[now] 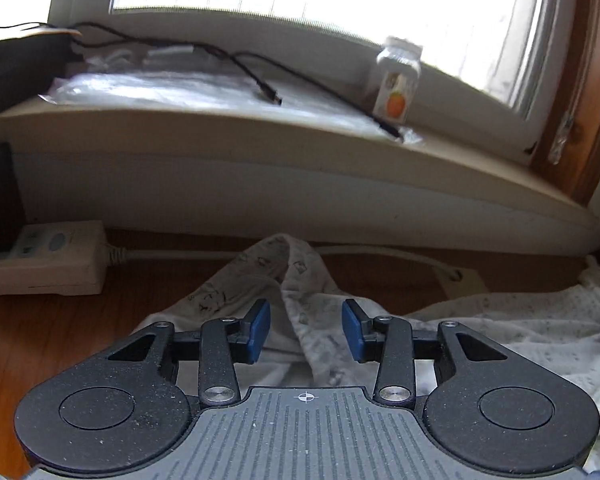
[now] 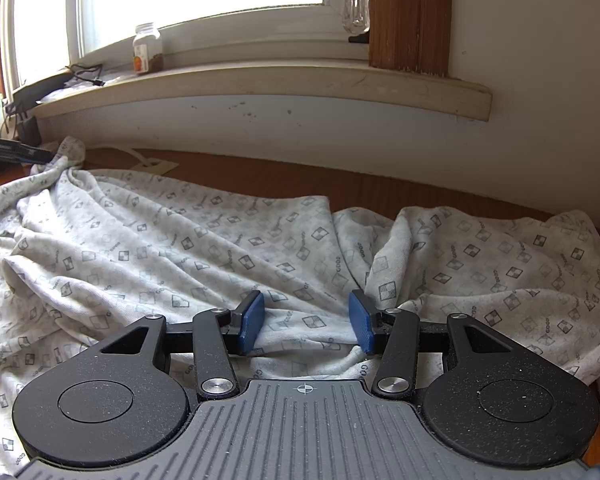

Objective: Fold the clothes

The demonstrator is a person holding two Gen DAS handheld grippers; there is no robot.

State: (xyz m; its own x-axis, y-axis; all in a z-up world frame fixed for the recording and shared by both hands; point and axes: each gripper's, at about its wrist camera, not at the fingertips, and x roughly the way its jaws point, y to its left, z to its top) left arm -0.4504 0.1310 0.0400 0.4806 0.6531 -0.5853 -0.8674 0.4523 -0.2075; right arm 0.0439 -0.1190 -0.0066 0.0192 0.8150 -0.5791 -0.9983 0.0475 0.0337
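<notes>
I've got both grippers over the garment (image 2: 172, 240), a white printed piece lying rumpled across the wooden table (image 2: 380, 188) below the window sill (image 2: 260, 80). Left gripper (image 1: 306, 330): jaws spread, a raised ridge of cloth running up betw. the pads but neither pad pressing on it, so nothing held. Right gripper (image 2: 306, 320): jaws spread too, flat cloth under and betw. the pads, w/ no pinch that I can see. Risks from here, as I judge them: the fabric is bunched in thick folds, so closing on the left ridge could catch two layers instead of one edge and drag the whole piece into a twist. Right side could close on flat cloth and just skid off. I can't tell where hem or sleeve edges are, so any fold line is a guess. Ahead of the left gripper, a power strip (image 1: 40, 258) and its cord (image 1: 220, 256) lie close to the cloth's far tip; pulling fwd could snag them. Jar (image 1: 398, 80) on the sill is well clear.
</notes>
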